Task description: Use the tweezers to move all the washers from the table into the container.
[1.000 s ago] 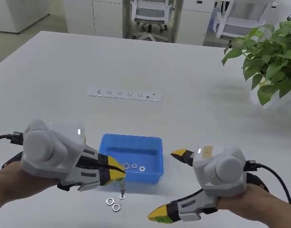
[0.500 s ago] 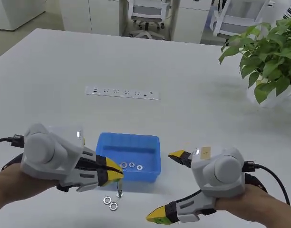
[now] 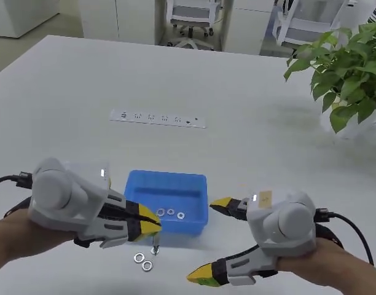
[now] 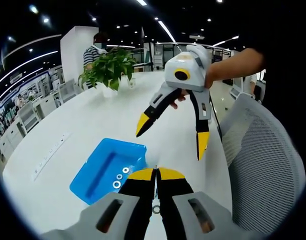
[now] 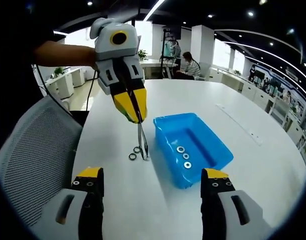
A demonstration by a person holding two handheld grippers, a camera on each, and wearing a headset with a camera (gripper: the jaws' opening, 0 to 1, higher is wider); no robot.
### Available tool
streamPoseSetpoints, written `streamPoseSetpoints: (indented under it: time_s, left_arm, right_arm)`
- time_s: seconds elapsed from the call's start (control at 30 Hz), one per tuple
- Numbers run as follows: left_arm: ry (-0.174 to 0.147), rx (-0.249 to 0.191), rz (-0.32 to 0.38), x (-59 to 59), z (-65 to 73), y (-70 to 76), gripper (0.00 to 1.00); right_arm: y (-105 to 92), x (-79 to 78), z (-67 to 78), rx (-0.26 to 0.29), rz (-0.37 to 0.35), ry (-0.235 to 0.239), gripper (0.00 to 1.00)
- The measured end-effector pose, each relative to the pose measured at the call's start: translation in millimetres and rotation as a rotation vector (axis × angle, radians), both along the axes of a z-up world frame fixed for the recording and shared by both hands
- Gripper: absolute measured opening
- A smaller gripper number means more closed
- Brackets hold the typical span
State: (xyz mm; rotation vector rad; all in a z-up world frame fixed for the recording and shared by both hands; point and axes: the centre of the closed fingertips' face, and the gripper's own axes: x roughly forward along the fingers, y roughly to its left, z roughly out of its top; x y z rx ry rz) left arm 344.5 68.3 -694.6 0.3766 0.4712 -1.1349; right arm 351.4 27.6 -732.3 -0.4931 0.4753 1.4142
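Over the last second the right gripper [image 3: 206, 241] has edged closer to the container's right side, while the tweezers' tip has kept its place by the loose washers. Two washers [image 3: 142, 262] lie side by side on the tabletop [image 3: 249, 147], just in front of the blue container [image 3: 169, 183], and three more already rest on its floor. The tweezers [image 5: 142, 142] point steeply down with their tip just beside the pair. That angle probably lets the fine points get at such thin, flat rings. The left gripper [image 3: 152, 226] has its fingers pressed together on the tweezers' upper end. The right gripper's fingers are spread and empty, perhaps waiting to steady the container.
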Motion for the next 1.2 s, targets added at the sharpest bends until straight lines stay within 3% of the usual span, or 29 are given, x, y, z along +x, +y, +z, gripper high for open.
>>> streamPoseSetpoints:
  time_s: [0.27, 0.8, 1.2]
  left_arm:
    - [0.003, 0.013, -0.023, -1.2, 0.1, -1.4, 0.05]
    - [0.016, 0.031, -0.057, -1.9, -0.7, -0.1, 0.05]
    - [0.023, 0.040, -0.072, -0.5, -1.8, -0.9, 0.05]
  right_arm:
    - [16.3, -9.4, -1.7, 0.002, 0.098, -0.009, 0.63]
    - [39.8, -14.1, -15.0, -0.030, 0.243, -0.022, 0.33]
    - [60.1, -15.2, -28.2, -0.057, 0.327, -0.042, 0.23]
